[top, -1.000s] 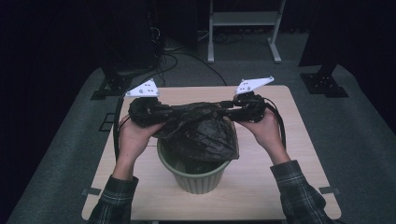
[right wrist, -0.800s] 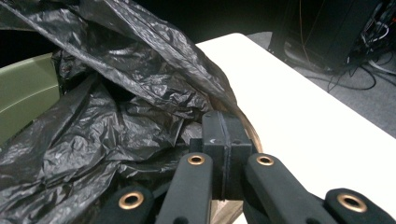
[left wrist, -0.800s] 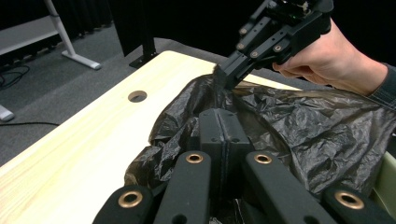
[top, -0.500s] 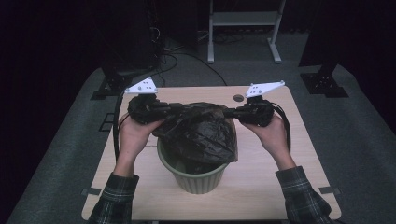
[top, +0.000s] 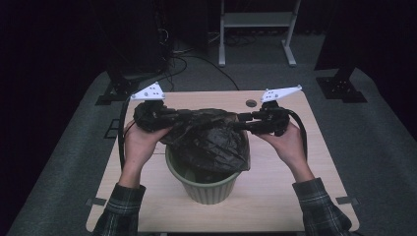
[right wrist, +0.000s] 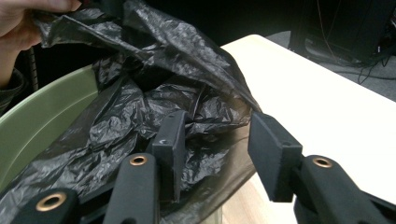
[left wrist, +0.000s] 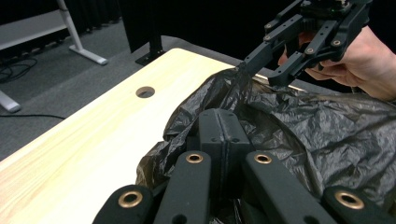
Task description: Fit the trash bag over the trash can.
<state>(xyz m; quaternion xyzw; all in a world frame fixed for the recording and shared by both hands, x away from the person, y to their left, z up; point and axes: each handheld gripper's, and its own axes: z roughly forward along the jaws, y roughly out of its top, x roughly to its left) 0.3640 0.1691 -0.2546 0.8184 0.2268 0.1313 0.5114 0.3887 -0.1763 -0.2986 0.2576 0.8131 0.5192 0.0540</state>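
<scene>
Fitting black bag (top: 211, 140) over green bin (top: 206, 184). Left gripper (left wrist: 224, 140) fingers pinch bag. Right gripper (right wrist: 217, 140) fingers just opened, bag edge loose between. Next: right regrips rim, pulls down over bin.

- The green bin (top: 209, 187): the black bin bag (top: 211, 142) draped over it covers its far rim and most of its inside in the centre of the high view; the right gripper view's left and bottom edges cut the bin.
- The left gripper (left wrist: 223, 140): its pads are pressed together with bag film bunched round them, so the pinched fold itself is hidden.
- The person's forearms leave the high view at its bottom edge.
- The table (top: 275, 196): its near edge is partly behind the plaid sleeves.
</scene>
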